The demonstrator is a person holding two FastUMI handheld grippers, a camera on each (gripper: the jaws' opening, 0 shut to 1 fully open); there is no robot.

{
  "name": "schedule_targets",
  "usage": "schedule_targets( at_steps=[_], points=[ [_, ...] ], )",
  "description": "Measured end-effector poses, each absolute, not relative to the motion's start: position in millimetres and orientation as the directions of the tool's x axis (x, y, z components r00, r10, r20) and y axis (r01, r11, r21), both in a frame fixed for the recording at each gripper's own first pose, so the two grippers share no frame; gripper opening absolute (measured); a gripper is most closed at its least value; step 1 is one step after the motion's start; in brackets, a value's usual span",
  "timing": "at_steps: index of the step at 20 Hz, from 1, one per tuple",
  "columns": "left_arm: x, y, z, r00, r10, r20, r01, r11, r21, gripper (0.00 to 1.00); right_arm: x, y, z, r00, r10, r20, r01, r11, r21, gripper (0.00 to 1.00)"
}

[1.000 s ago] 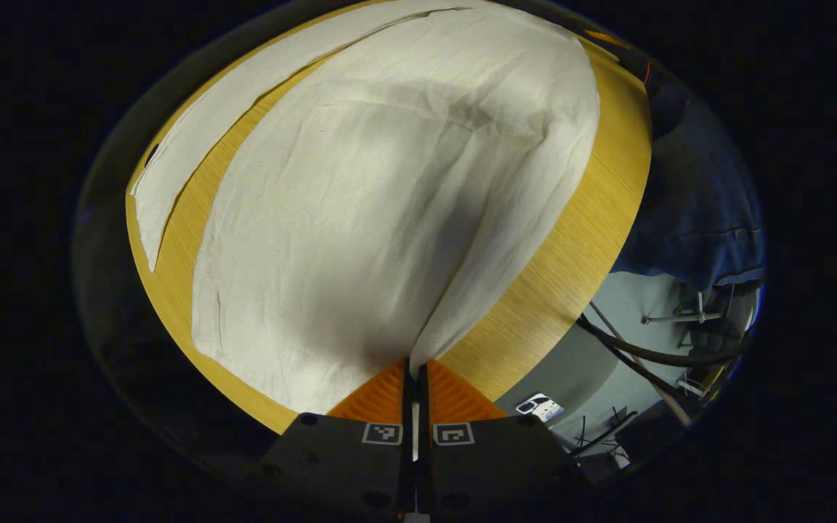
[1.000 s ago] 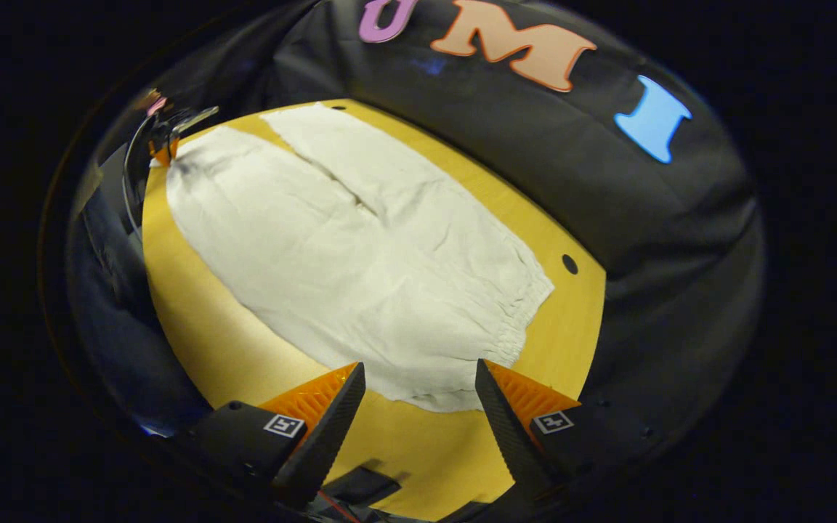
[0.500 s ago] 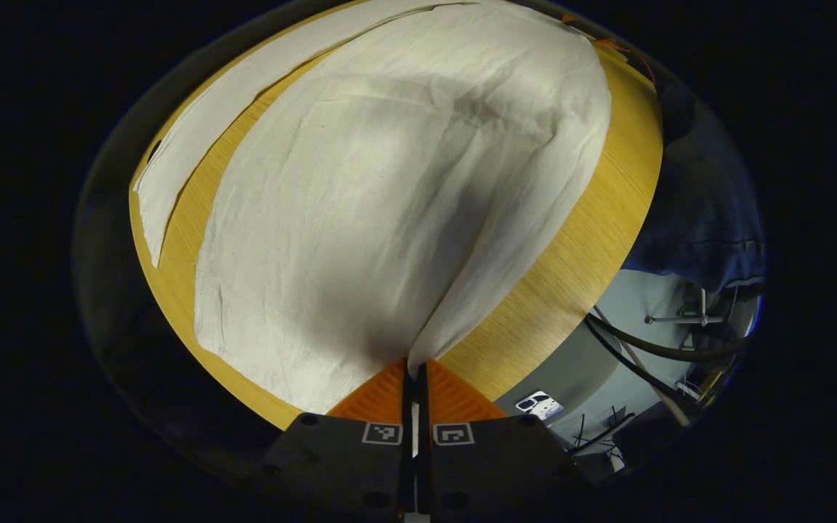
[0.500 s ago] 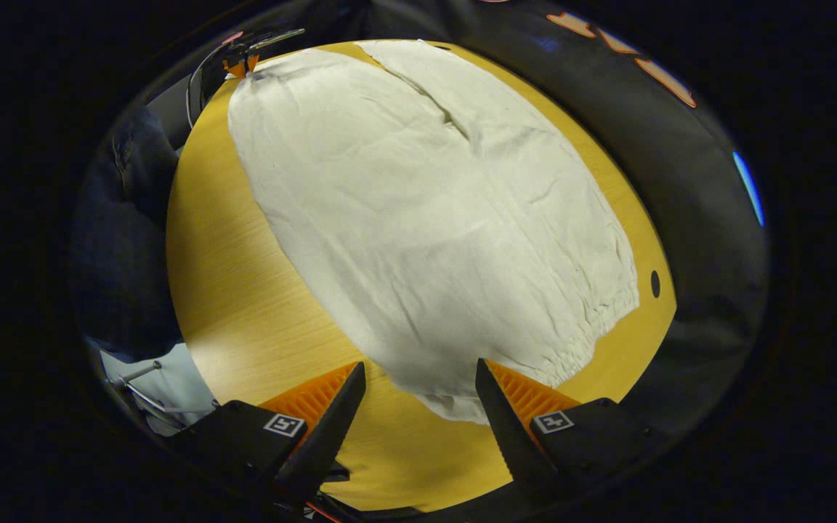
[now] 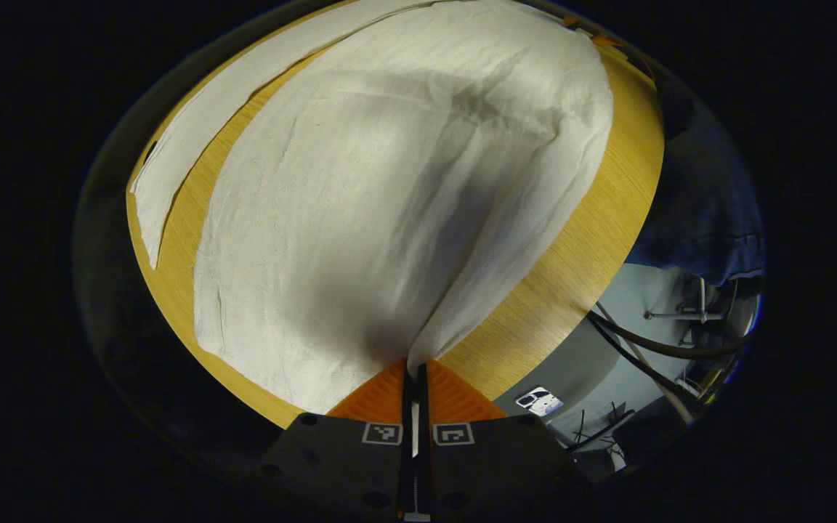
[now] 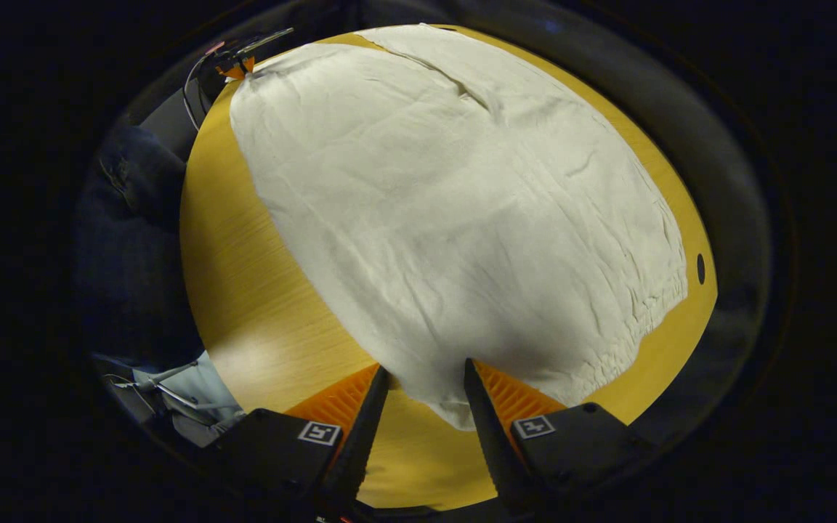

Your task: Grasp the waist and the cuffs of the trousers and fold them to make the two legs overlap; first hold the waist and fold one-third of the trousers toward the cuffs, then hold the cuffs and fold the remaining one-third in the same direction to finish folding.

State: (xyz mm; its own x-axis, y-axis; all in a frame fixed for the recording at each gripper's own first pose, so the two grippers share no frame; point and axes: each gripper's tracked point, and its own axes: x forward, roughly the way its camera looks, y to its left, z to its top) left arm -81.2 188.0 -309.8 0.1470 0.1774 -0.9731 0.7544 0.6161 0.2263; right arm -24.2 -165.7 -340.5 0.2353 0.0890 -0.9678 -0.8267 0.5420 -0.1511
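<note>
White trousers [image 5: 389, 203] lie spread flat over a round yellow wooden table [image 5: 556, 290]. My left gripper [image 5: 414, 370] is shut on a cuff corner at the table's near edge, and the cloth rises in a ridge from it. In the right gripper view the trousers [image 6: 462, 218] fill the table [image 6: 259, 276], with the gathered waistband [image 6: 636, 327] at the lower right. My right gripper [image 6: 426, 370] is open, its fingers standing close on either side of the waist's near corner. The left gripper [image 6: 233, 67] shows far off, holding the cuff.
A person in dark blue clothing [image 6: 128, 218] stands at the table's side [image 5: 702, 196]. Cables [image 5: 651, 341] and a small flat device [image 5: 538, 401] lie on the grey floor beyond the edge. A small dark hole [image 6: 700, 269] sits near the table rim.
My right gripper has come down to the waist's corner and its fingers have narrowed around the cloth. The left gripper has kept its hold on the cuff, barely moving.
</note>
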Motion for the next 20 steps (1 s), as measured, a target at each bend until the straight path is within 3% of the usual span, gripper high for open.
schedule_targets(
  at_steps=[4, 9, 15, 20],
  points=[
    [-81, 188, -309, 0.149, 0.173, -0.974, 0.748, 0.624, 0.225, 0.01, -22, -168, -342, 0.227, 0.056, -0.972, -0.807, 0.569, -0.156, 0.68],
    [-81, 187, -309, 0.154, 0.168, -0.974, 0.745, 0.628, 0.226, 0.01, -16, -170, -337, 0.253, 0.008, -0.968, -0.794, 0.573, -0.203, 0.16],
    [-79, 188, -312, 0.197, 0.142, -0.970, 0.712, 0.659, 0.241, 0.01, -14, -172, -335, 0.299, -0.010, -0.954, -0.744, 0.624, -0.239, 0.11],
    [-65, 177, -306, 0.350, 0.090, -0.932, 0.547, 0.788, 0.282, 0.00, -11, -170, -320, 0.411, 0.011, -0.912, -0.581, 0.774, -0.252, 0.11]
  ],
)
